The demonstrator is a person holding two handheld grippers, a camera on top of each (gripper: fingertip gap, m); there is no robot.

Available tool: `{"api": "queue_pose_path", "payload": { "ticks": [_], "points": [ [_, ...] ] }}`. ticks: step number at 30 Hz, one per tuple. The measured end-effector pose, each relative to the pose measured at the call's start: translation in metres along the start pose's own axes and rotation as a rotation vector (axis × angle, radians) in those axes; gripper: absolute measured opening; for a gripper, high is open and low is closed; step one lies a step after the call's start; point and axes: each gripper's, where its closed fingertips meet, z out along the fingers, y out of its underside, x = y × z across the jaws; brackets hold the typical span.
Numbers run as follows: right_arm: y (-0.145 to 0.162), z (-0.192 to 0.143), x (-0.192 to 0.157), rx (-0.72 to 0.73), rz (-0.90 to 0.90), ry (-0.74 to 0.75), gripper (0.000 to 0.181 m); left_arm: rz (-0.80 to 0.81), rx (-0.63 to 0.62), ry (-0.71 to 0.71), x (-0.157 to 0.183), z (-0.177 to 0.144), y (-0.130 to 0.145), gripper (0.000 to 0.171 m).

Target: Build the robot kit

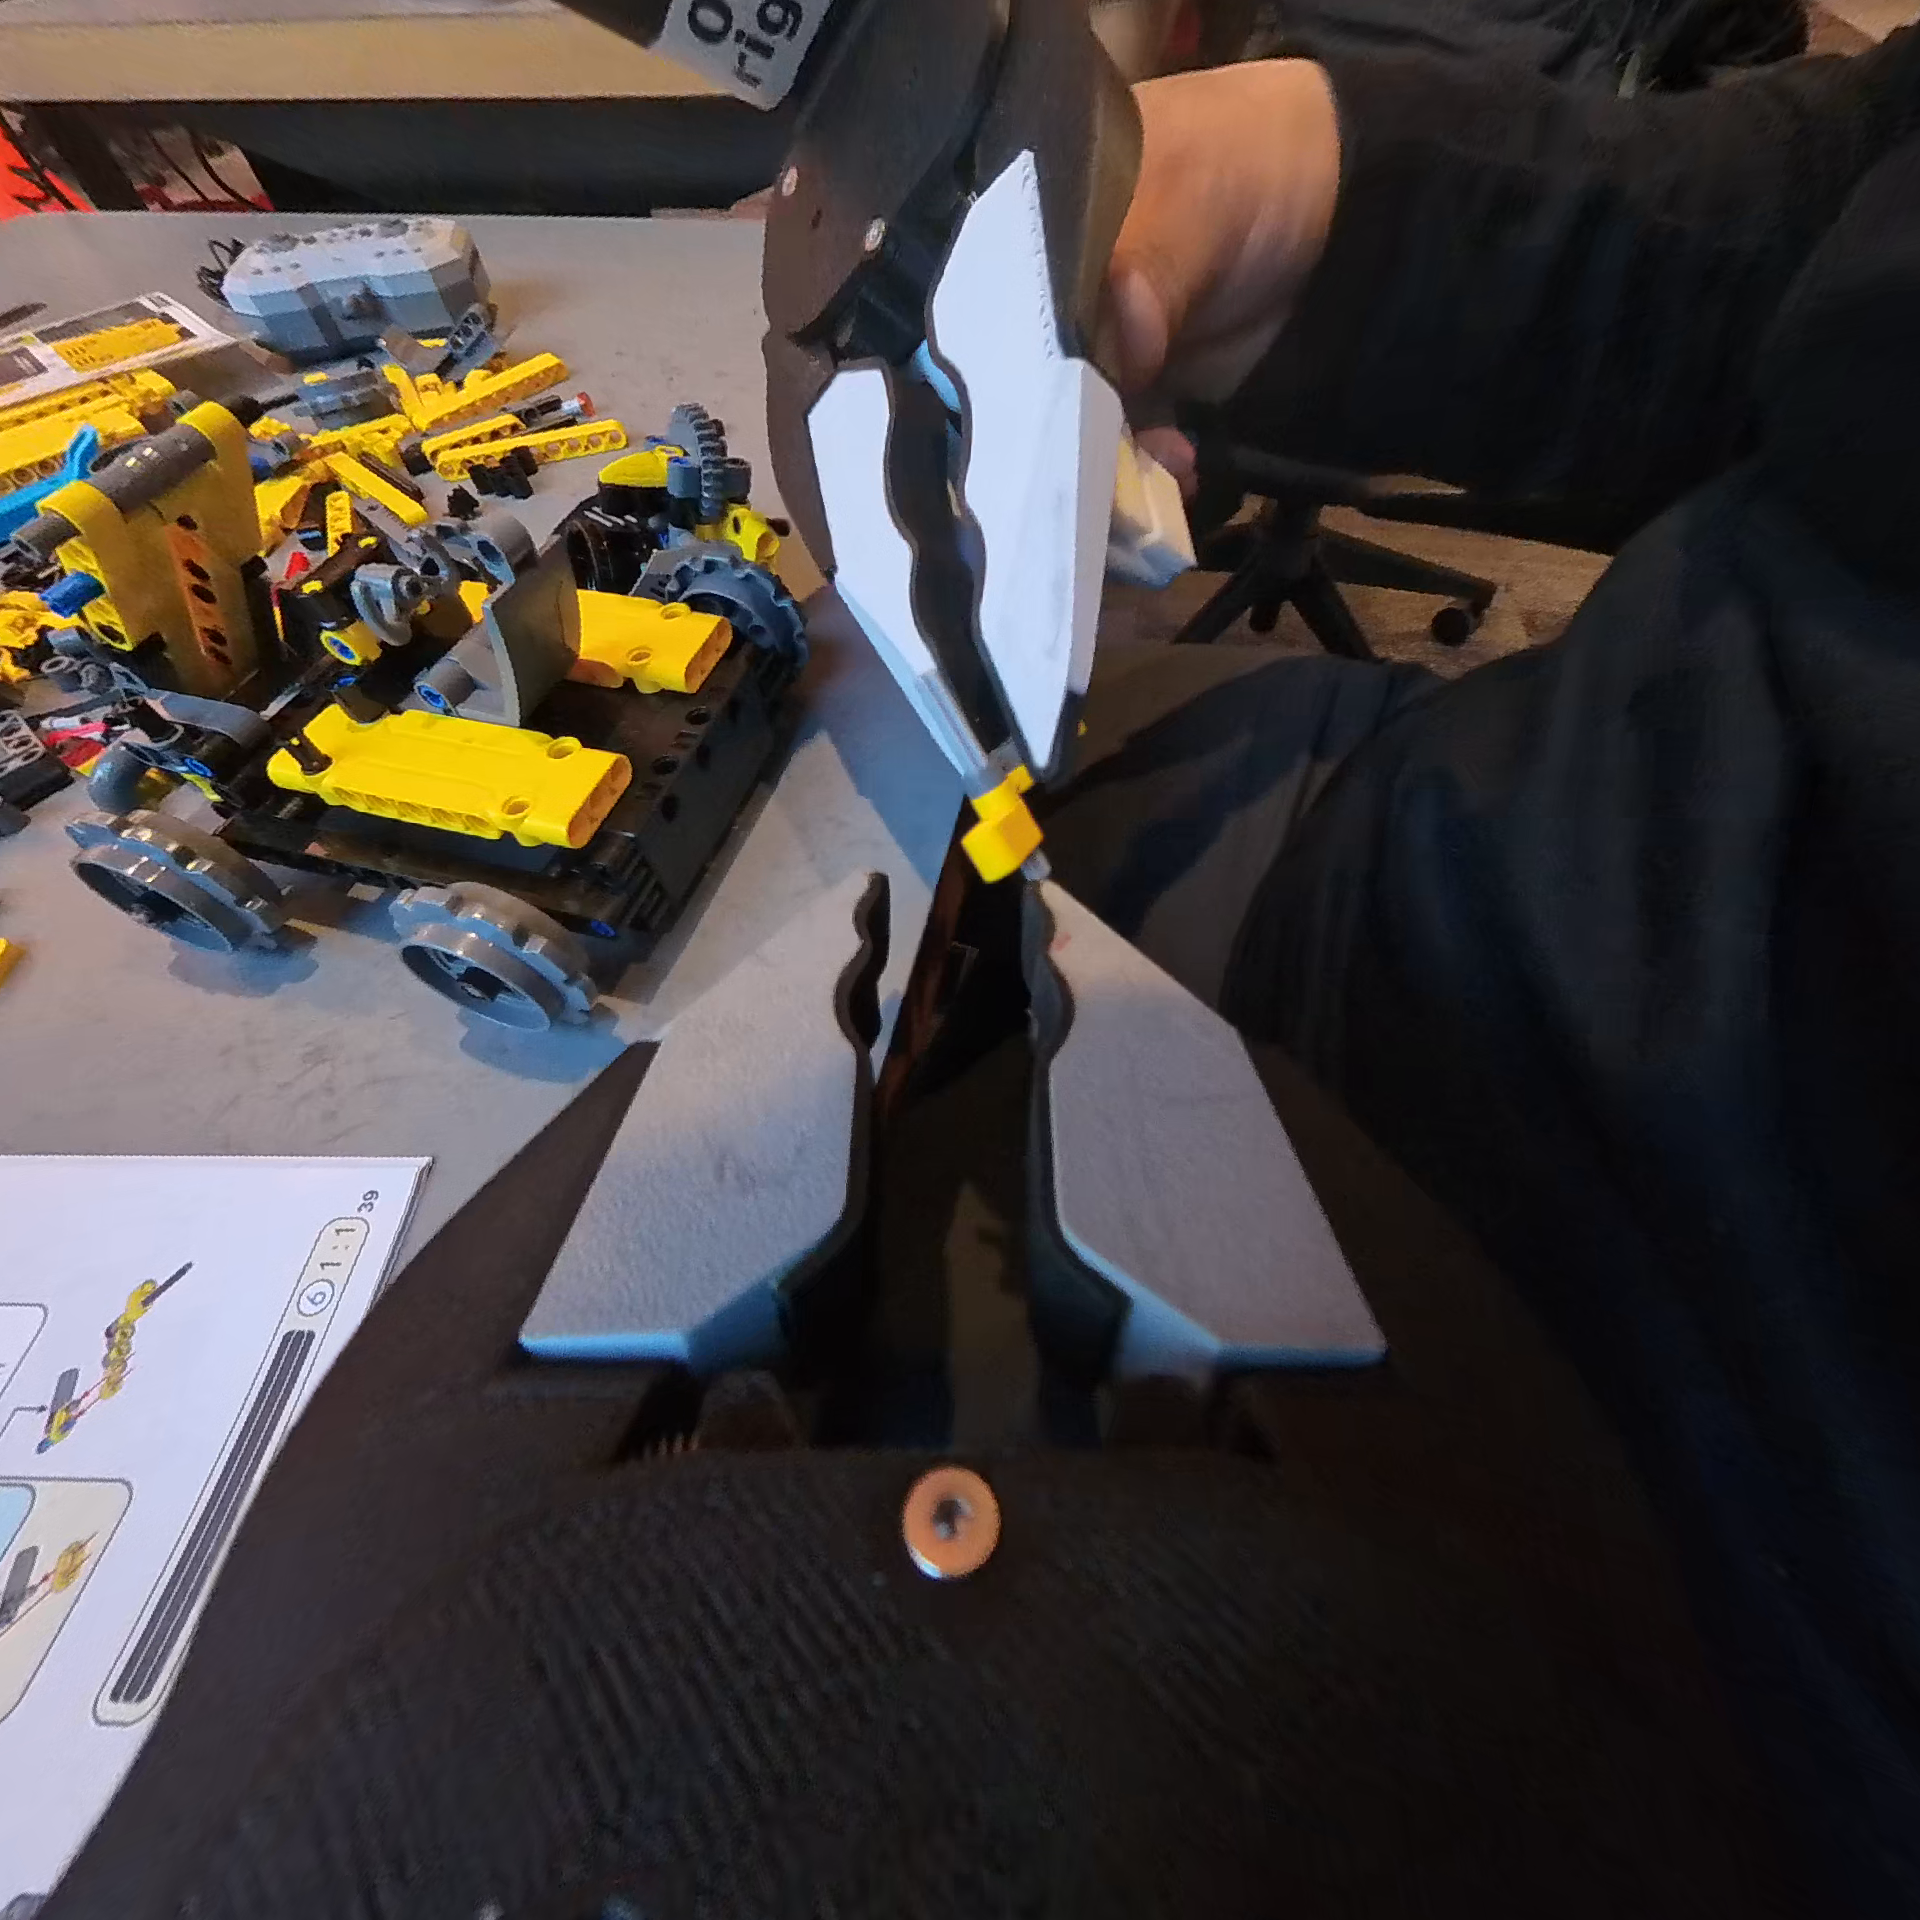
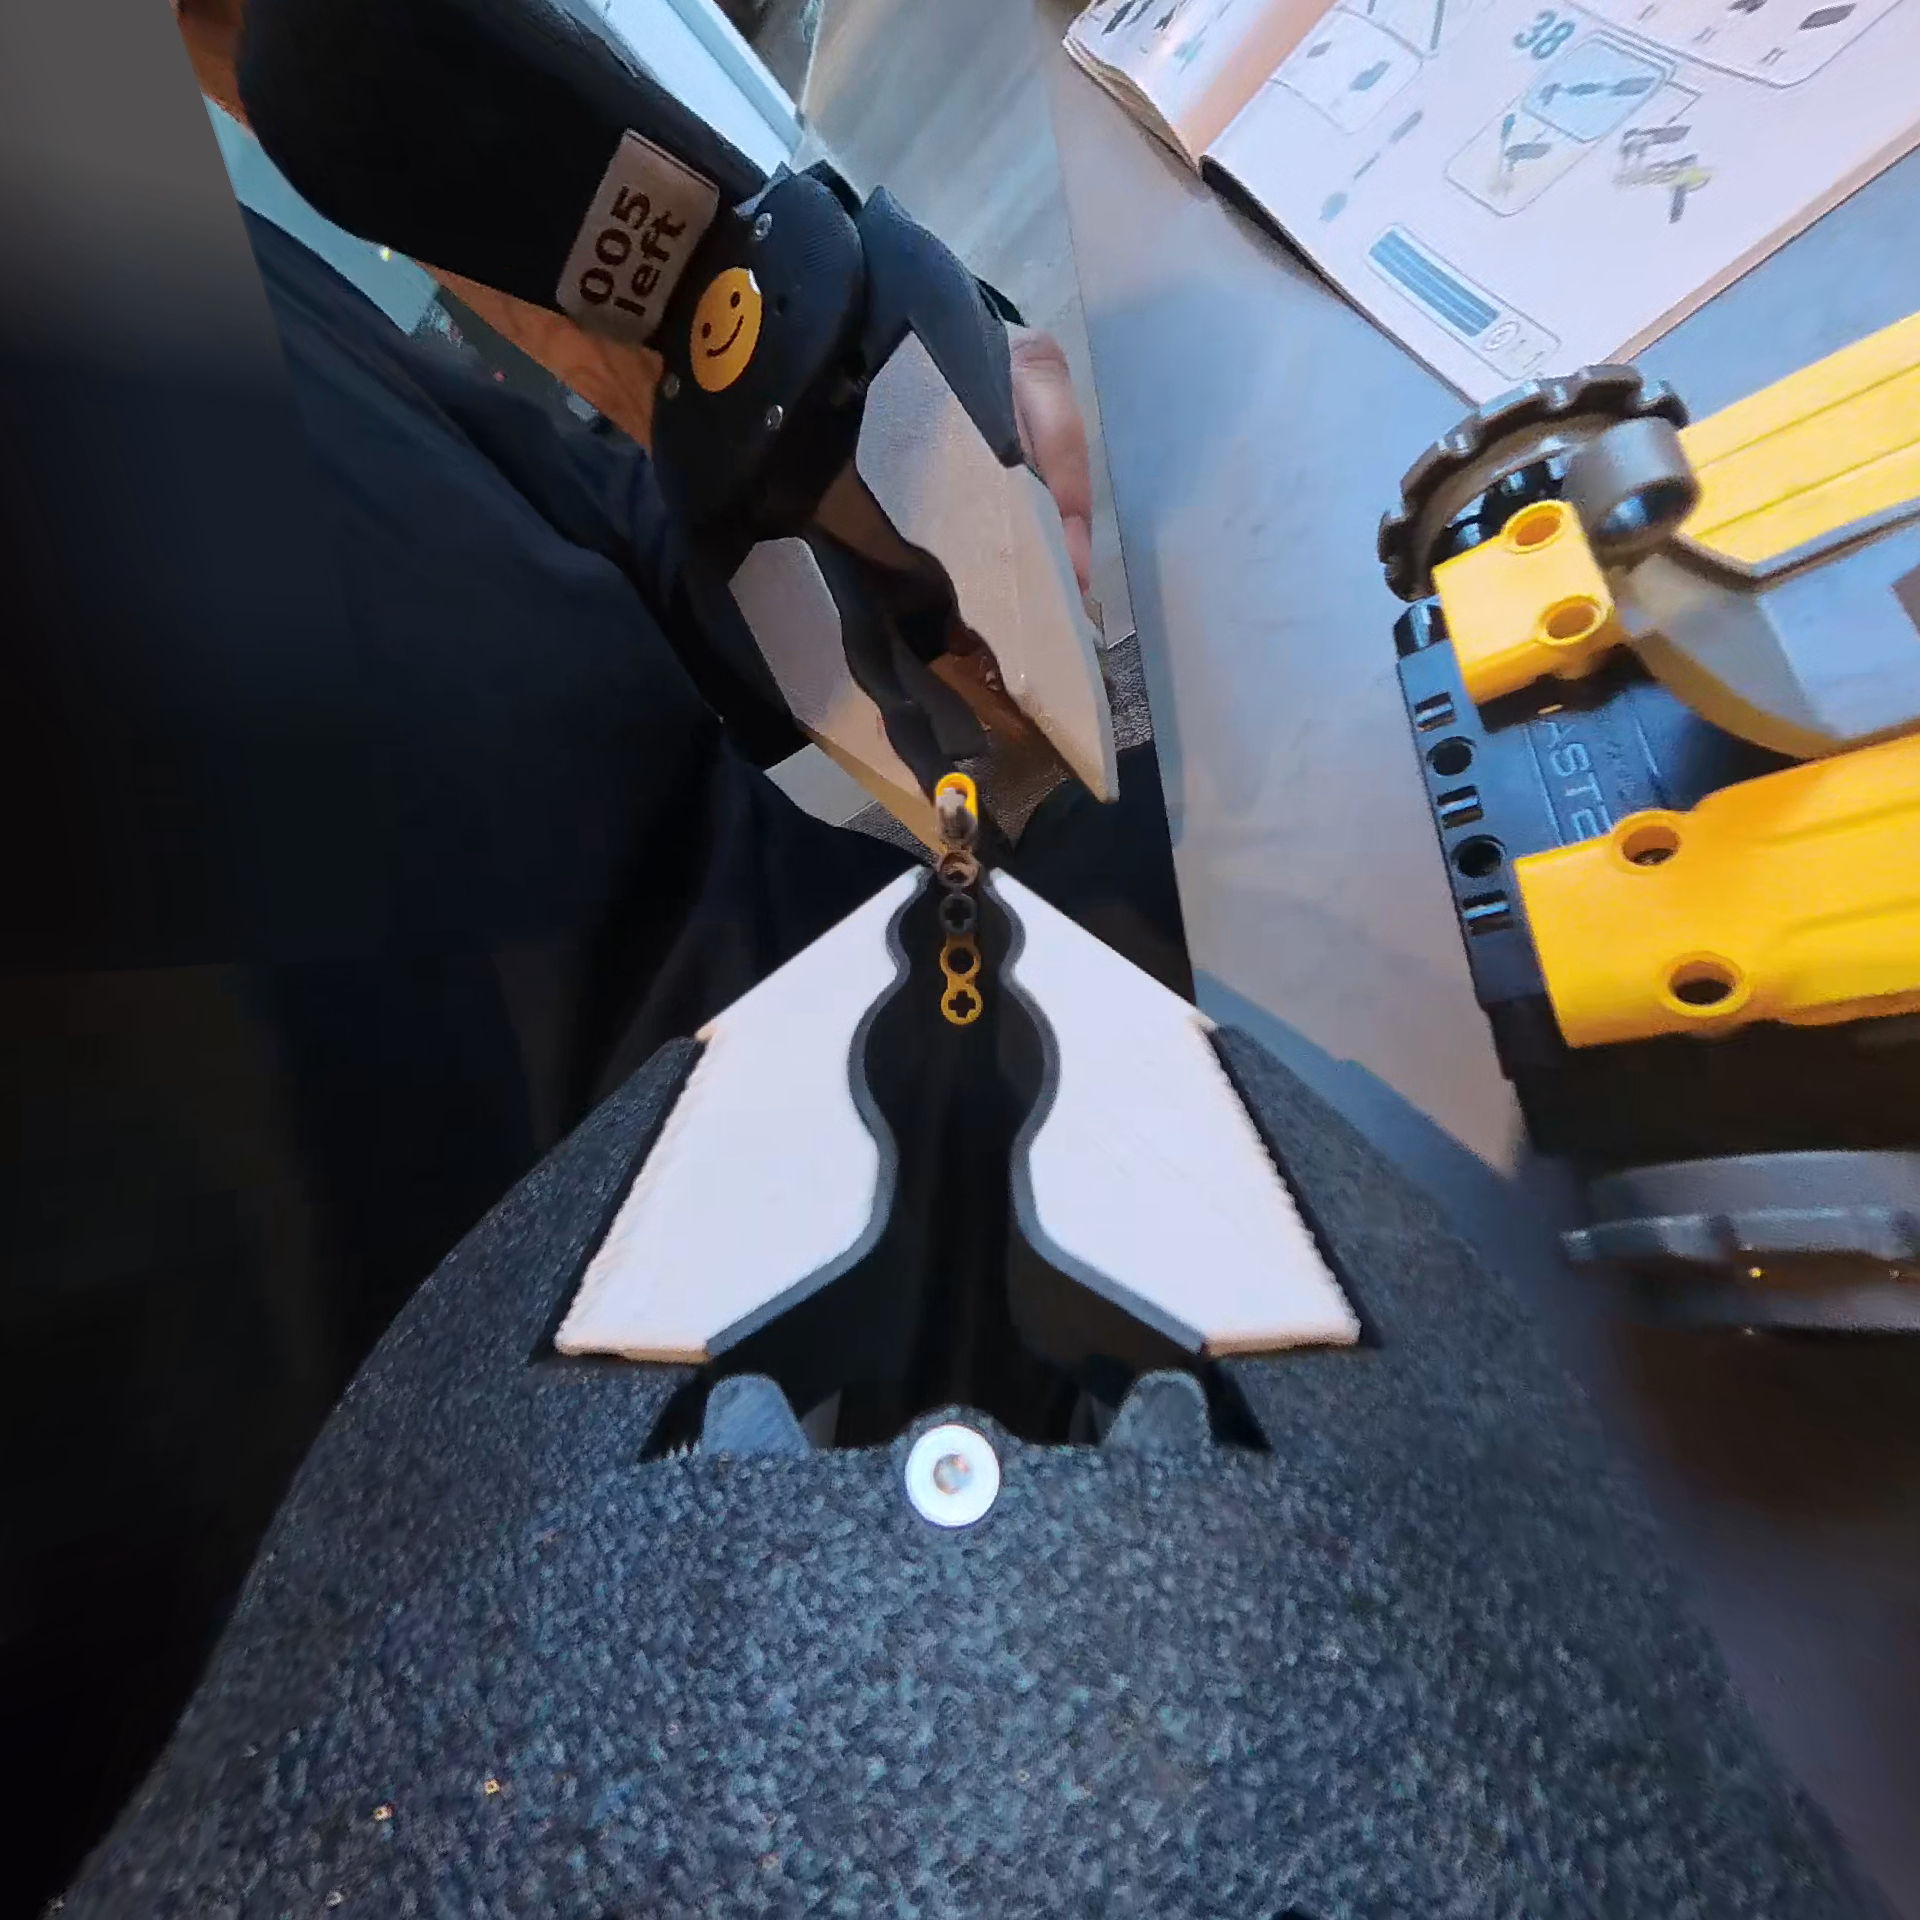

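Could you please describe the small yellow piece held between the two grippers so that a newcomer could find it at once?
Start at the half-built yellow and black vehicle on the grey table, then look right, past the table's edge. There the right gripper and left gripper meet tip to tip over a dark lap. The small yellow connector sits on a thin grey axle between their jaws, the only brick held in the air.

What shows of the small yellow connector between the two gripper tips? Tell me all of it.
The yellow connector is a small glossy plastic piece, threaded on a light grey axle that sticks out of the shut right gripper. It hangs tilted past the edge of the table, just off the tips of the left gripper; contact there is unclear.
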Motion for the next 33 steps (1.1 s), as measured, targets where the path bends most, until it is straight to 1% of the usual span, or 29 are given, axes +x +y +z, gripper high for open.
{"api": "queue_pose_path", "payload": {
  "ticks": [6, 10, 14, 19, 21, 25, 31, 33],
  "points": [
    [0.003, -0.001, 0.007, 0.016, 0.104, -0.019, 0.006, 0.005, -0.007, 0.001, 0.001, 0.002, 0.002, 0.022],
    [0.002, -0.006, 0.003, 0.054, 0.151, -0.062, 0.006, 0.007, -0.012, 0.022, 0.006, 0.004, 0.002, 0.022],
    [0.005, -0.009, 0.003, 0.065, 0.21, -0.077, 0.006, 0.018, 0.036, 0.062, 0.014, 0.003, -0.007, 0.022],
    [0.008, -0.008, -0.004, 0.06, 0.241, -0.112, 0.007, 0.033, 0.074, 0.056, 0.014, -0.002, -0.014, 0.022],
    [0.011, -0.006, -0.005, 0.044, 0.254, -0.119, 0.007, 0.079, 0.069, 0.04, 0.016, -0.002, -0.015, 0.021],
    [0.018, -0.002, -0.005, 0.014, 0.28, -0.12, 0.007, 0.227, 0.05, 0.013, 0.025, -0.002, -0.016, 0.02],
    [0.031, 0.003, -0.003, -0.056, 0.314, -0.102, 0.007, 0.383, -0.044, -0.002, 0.036, 0.006, -0.001, 0.006],
    [0.034, 0.004, -0.004, -0.065, 0.331, -0.112, 0.007, 0.411, -0.053, -0.008, 0.038, 0.008, 0.0, 0.005]
  ]
}}
